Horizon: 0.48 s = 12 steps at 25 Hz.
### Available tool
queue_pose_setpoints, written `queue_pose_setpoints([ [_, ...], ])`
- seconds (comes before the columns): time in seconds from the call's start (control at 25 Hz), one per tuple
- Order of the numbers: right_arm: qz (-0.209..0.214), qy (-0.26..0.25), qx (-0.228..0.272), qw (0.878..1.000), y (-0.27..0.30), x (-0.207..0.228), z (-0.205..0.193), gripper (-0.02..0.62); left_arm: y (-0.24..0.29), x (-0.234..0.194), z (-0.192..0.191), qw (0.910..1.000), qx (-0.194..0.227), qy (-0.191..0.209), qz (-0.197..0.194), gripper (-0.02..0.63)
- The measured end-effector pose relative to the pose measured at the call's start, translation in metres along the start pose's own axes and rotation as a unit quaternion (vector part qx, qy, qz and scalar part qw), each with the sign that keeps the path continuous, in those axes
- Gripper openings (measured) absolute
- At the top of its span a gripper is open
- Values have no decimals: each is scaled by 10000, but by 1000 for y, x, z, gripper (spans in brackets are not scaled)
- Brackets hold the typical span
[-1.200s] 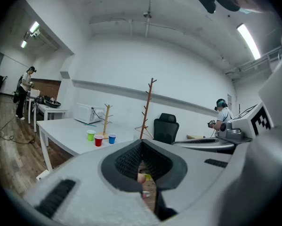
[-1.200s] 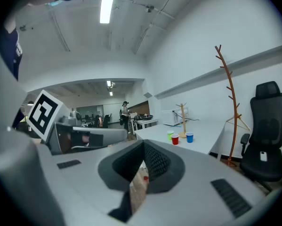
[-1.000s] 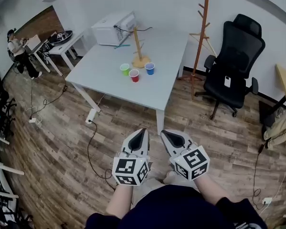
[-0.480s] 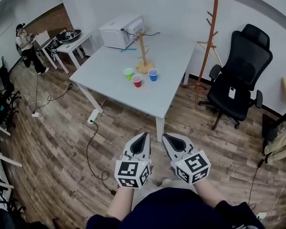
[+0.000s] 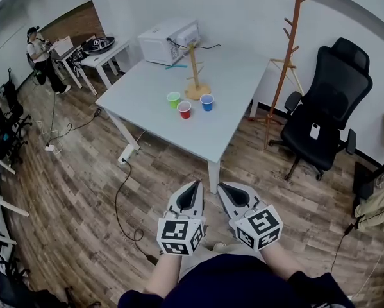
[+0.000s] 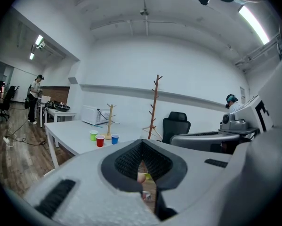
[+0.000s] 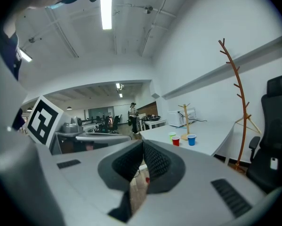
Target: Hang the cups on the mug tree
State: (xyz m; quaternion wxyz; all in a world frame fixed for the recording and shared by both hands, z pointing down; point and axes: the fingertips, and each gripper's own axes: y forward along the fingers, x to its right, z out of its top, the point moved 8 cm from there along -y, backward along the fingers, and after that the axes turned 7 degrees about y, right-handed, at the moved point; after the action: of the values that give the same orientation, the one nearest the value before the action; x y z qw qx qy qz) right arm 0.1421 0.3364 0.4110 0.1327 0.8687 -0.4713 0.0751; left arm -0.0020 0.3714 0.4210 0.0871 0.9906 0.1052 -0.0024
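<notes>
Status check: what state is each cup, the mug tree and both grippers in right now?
green cup: upright on the table, unhung
red cup: upright, unhung
blue cup: upright, unhung
mug tree: standing, pegs bare
left gripper: shut, empty
right gripper: shut, empty

Three cups [image 5: 184,110] upright — beside mug tree [image 5: 195,69].

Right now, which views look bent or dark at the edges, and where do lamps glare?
Head view: strong fisheye, straight lines bow, yet the table and cups are sharp and evenly lit. Left gripper view: dark round border, bright ceiling lamp. Right gripper view: lamp strip glares; coat stand curves.
</notes>
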Motion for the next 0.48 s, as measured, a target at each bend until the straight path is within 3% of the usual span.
queue_pose_setpoints([
  [0.48,109,115,41,9999,7,17,2,29,12,-2,-5,9997,-139,0,207,20],
])
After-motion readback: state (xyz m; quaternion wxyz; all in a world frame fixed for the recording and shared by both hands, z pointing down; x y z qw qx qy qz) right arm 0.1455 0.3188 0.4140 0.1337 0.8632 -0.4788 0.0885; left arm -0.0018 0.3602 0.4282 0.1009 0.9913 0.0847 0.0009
